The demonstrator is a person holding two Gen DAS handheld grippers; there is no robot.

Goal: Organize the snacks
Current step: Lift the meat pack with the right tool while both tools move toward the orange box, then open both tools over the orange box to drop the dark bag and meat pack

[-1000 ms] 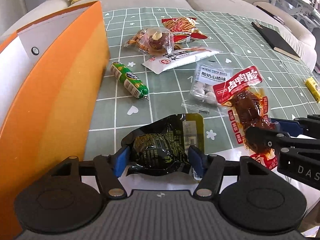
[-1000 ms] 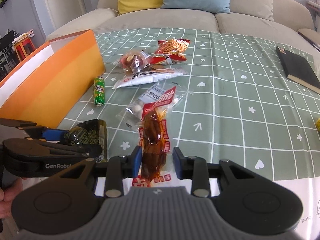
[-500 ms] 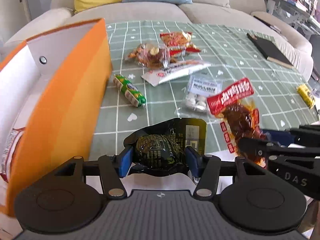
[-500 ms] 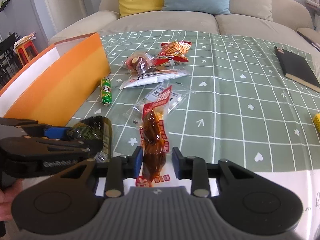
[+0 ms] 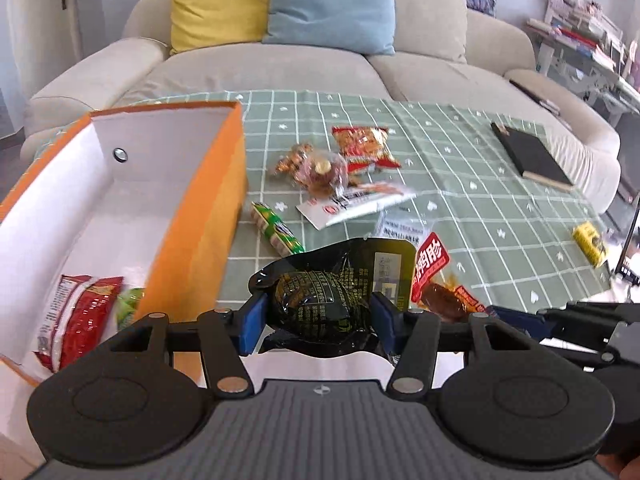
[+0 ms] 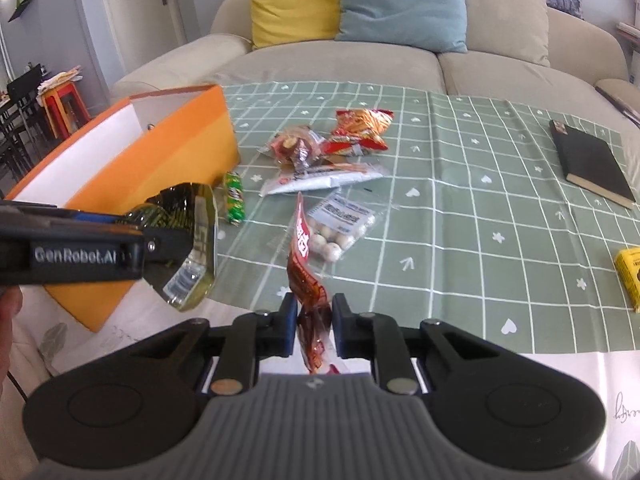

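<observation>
So both hands are loaded right now. The left gripper (image 5: 316, 318) is clamped on a fat black vacuum-packed snack (image 5: 320, 300), its pads squeezing the bulge from both sides, and that pack is off the tablecloth (image 5: 460, 208) in the air. The right gripper (image 6: 314, 326) has just pinched down tight on the red duck-snack pouch (image 6: 306, 276), which hangs edge-on between the pads with its long axis running straight out away from the camera. The thing that matters next, I reckon: the orange box (image 5: 208, 216) sits at the left edge of the tablecloth, open top up, immediately left of the left gripper, and a red packet (image 5: 76, 316) already lies in its near end. So the left hand is the nearer one and only needs a short sideways hop over the box's long wall. The right hand is further off, with the left gripper between it and the box, so it probably waits or goes around.
</observation>
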